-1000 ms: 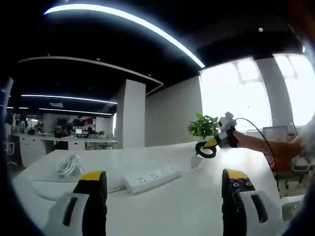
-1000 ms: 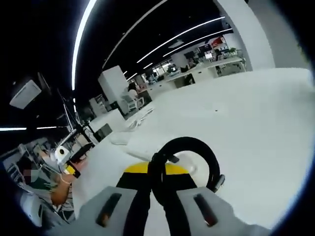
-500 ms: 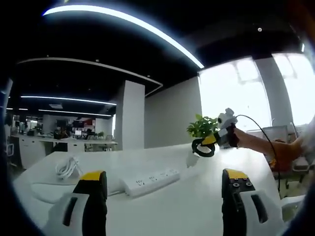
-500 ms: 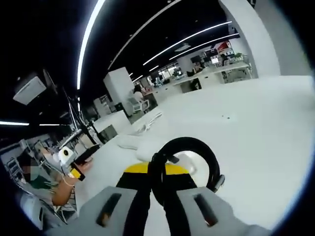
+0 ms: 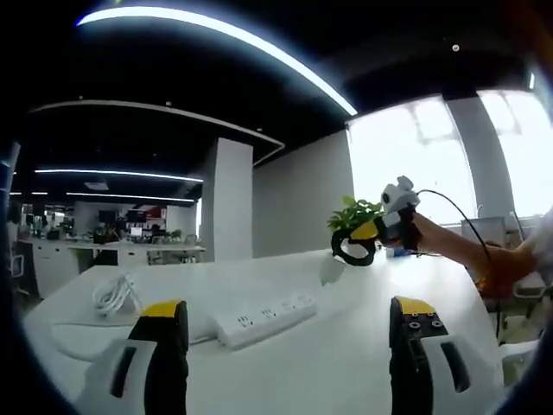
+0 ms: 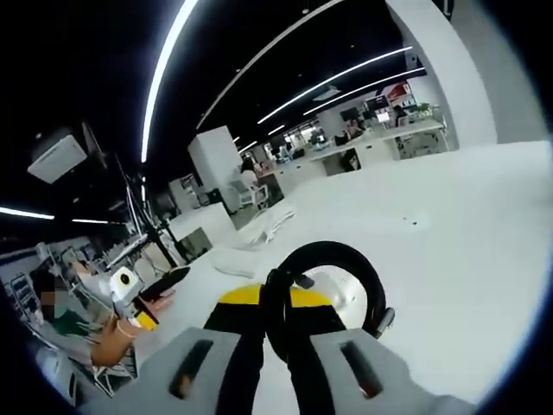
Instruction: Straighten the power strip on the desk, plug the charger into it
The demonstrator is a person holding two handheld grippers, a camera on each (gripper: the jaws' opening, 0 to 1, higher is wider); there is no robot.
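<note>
An open-plan office with long ceiling light strips and bright windows lay behind a wide white worktop [image 5: 346, 346]. On it, ahead of the left gripper [image 5: 285, 333] and between its two widely parted, empty fingers, the white power strip [image 5: 266, 316] lay at a slant, with a coiled white cable [image 5: 117, 292] well off beyond the left finger. The right gripper [image 6: 276, 324] was held above the worktop beyond the right finger in the left gripper view, and its fingers were closed upon a black looped cable [image 6: 324, 290], below which a white body, judged to be the charger [image 6: 333, 290], hung. The step in hand was judged to be carrying the charger towards the strip. Next, the strip would need squaring and steadying, and the charger's prongs lining up over a socket.
</note>
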